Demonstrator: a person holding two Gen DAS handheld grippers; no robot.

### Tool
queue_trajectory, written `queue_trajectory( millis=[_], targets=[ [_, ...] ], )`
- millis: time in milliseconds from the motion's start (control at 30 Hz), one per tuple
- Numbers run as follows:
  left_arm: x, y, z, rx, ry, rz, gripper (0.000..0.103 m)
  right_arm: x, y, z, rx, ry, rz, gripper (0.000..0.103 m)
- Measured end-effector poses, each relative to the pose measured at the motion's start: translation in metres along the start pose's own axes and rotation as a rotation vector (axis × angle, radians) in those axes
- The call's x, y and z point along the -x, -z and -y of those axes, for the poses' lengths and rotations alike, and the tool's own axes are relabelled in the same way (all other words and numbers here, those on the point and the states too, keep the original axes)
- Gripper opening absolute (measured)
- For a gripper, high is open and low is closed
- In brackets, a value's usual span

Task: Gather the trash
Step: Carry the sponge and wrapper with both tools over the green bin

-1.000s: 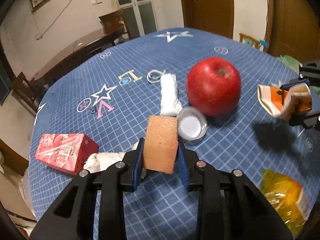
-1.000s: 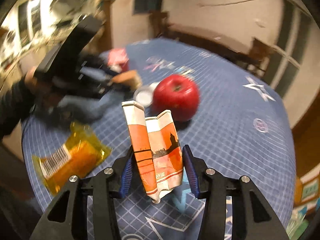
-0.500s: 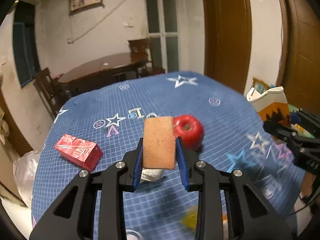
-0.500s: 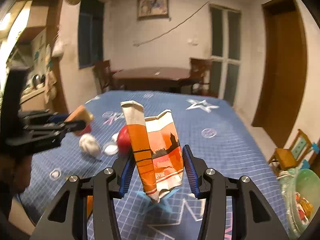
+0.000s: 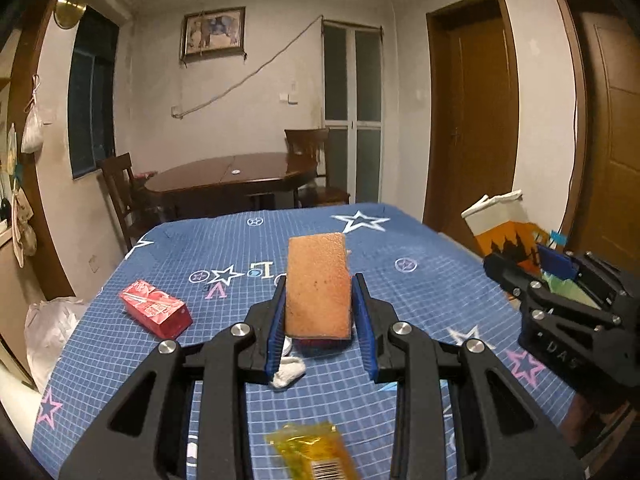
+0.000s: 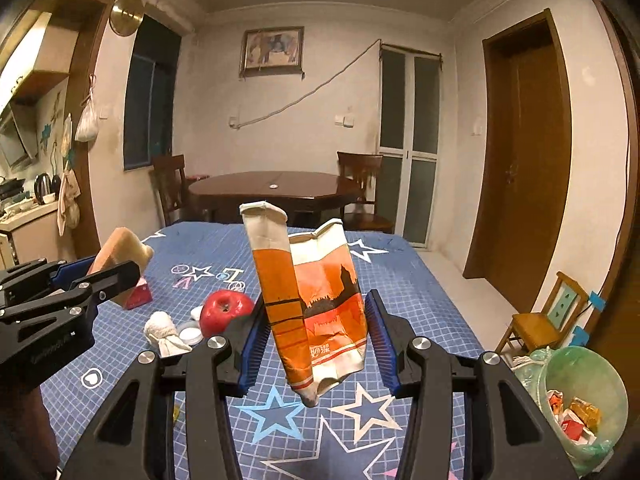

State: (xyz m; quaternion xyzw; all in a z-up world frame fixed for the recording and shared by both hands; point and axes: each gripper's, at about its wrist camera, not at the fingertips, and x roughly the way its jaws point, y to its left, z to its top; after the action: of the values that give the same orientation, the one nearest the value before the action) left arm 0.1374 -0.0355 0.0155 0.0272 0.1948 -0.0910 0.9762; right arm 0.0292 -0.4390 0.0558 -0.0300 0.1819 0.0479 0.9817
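Note:
My left gripper [image 5: 318,312] is shut on an orange-brown sponge [image 5: 317,284], held upright above the blue star-patterned table [image 5: 420,292]. The same sponge [image 6: 120,250] shows at the left of the right wrist view. My right gripper [image 6: 316,340] is shut on a crumpled orange and white paper bag [image 6: 316,300], also lifted off the table; that bag [image 5: 500,228] appears at the right of the left wrist view. On the table lie a red carton [image 5: 156,308], a white crumpled tissue [image 6: 162,330], a yellow wrapper [image 5: 316,452], a red apple [image 6: 226,310] and a small white lid [image 6: 190,334].
A green-lined bin [image 6: 580,396] with trash in it stands on the floor at the table's right, next to a small wooden chair [image 6: 548,316]. A dark wooden table [image 6: 272,188] with chairs stands behind. A white bag [image 5: 48,328] sits by the table's left edge.
Both grippers have risen and tilted up from the table, each still holding its item. The views now look across the room instead of down at the tabletop.

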Motion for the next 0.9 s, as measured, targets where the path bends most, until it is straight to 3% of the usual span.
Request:
queue_trajectory(
  millis=[433,900],
  targets=[
    [-0.002,-0.005,0.05,-0.036,0.068,0.019,0.029,0.034,-0.012,0.041,-0.025,0.055,0.022,0.048],
    [-0.024,-0.027,0.155,-0.085,0.223,0.032,0.029,0.088,0.001,0.179,-0.085,0.261,-0.002,0.048]
  ],
)
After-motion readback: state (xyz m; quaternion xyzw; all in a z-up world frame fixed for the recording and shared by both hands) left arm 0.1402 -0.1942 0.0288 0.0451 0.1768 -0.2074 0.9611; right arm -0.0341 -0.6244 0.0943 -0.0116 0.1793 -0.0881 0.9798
